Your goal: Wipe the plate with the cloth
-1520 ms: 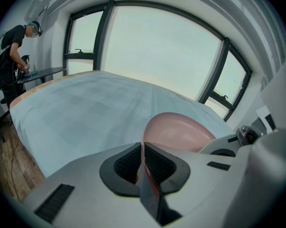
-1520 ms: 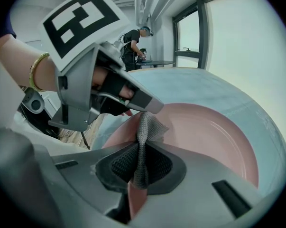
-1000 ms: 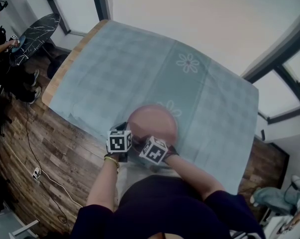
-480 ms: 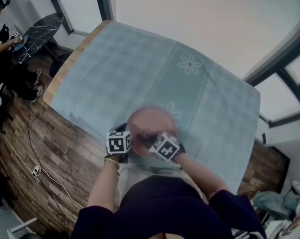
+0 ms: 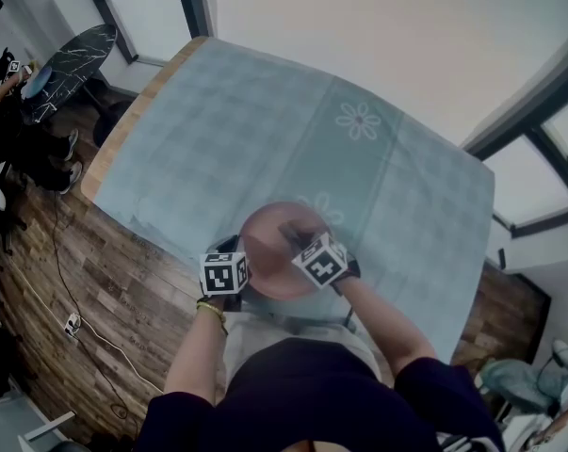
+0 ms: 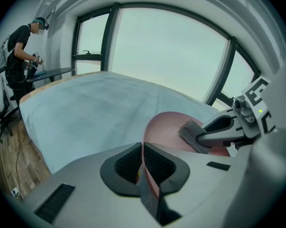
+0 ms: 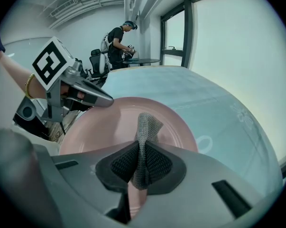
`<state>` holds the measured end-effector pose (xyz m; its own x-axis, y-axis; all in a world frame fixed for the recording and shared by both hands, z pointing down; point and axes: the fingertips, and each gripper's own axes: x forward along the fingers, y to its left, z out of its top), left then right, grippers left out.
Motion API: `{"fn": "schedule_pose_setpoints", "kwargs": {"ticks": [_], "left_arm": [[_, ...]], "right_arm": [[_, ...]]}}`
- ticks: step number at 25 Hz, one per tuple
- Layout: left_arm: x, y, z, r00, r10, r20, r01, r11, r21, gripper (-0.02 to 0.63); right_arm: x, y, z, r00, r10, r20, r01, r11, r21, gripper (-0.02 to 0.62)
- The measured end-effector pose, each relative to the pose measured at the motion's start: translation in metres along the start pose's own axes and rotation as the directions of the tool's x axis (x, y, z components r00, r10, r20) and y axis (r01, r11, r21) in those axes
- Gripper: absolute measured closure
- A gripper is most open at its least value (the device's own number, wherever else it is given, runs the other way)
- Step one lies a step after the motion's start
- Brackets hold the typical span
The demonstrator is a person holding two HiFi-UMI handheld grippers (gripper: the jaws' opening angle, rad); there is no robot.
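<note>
Left gripper fingers pinching plate rim, right gripper fingers clamping grey cloth over plate, forearms angled inward

A pale blue checked tablecloth covers the wooden tabletop. A pink plate is at its 6 o'clock edge.

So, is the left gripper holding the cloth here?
No, the left gripper is shut on the rim of the pink plate, while the grey cloth sits pinched in the right gripper.
</note>
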<state>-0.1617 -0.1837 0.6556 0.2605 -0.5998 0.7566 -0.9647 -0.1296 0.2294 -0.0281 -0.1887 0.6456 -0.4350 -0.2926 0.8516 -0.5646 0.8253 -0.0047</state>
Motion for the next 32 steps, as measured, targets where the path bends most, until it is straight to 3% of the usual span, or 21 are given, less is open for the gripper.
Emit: {"fn": "schedule_pose_setpoints", "kwargs": {"ticks": [4,14,23,32], "left_arm": [[0.000,0.000,-0.001,1.000,-0.002,-0.004,0.002,1.000,0.003,0.578],[0.000,0.000,-0.001,1.000,-0.004,-0.003,0.004,1.000,-0.007,0.578],[-0.001,0.001,-0.001,1.000,0.001,0.004,-0.001,1.000,-0.017,0.578],[-0.001,0.000,-0.001,1.000,0.000,0.008,0.000,1.000,-0.026,0.578]], "right_arm": [[0.008,-0.020,-0.009,0.997,-0.049,-0.057,0.050,0.999,0.004,0.561],[0.012,-0.024,-0.002,0.991,-0.089,-0.100,0.077,0.990,-0.118,0.561],[0.009,0.004,-0.006,0.992,0.005,-0.124,-0.022,0.991,-0.135,0.561],[0.005,0.046,-0.016,0.980,0.106,-0.167,-0.143,0.964,-0.222,0.561]]}}
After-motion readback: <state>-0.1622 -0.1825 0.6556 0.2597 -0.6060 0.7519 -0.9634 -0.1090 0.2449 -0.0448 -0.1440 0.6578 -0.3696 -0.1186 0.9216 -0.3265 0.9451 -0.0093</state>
